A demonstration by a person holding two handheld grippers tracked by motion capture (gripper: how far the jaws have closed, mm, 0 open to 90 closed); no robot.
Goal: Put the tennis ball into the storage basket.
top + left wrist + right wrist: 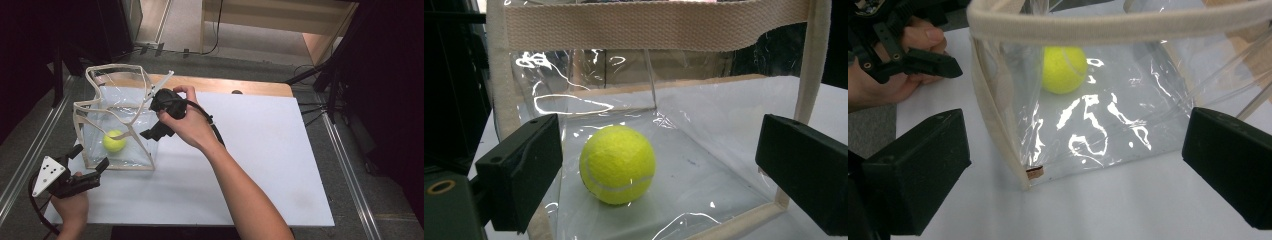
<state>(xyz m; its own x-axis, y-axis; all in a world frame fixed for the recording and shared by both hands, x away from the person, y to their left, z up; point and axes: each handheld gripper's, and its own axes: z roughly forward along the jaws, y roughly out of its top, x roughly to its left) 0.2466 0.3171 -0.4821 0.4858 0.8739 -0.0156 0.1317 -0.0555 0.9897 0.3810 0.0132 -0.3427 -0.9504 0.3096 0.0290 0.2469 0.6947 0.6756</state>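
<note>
- My right claw [156, 131] is standing wide open and empty beside the clear bag [120, 125], at its near corner.
- The tennis ball [114, 141] is lying inside the bag on the bench [260, 150], beyond that wall.
- My left claw [90, 167] is hanging open, facing the ball through the opposite wall, nearer to it.

A white rectangular tabletop [260, 165] carried a clear plastic bag with beige fabric trim [95, 132] at its far left corner.

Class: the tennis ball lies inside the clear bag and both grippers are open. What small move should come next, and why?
Probably the right gripper should draw back from the clear bag: its jaws stand open with nothing between them, and the tennis ball already rests on the bag's floor.
</note>
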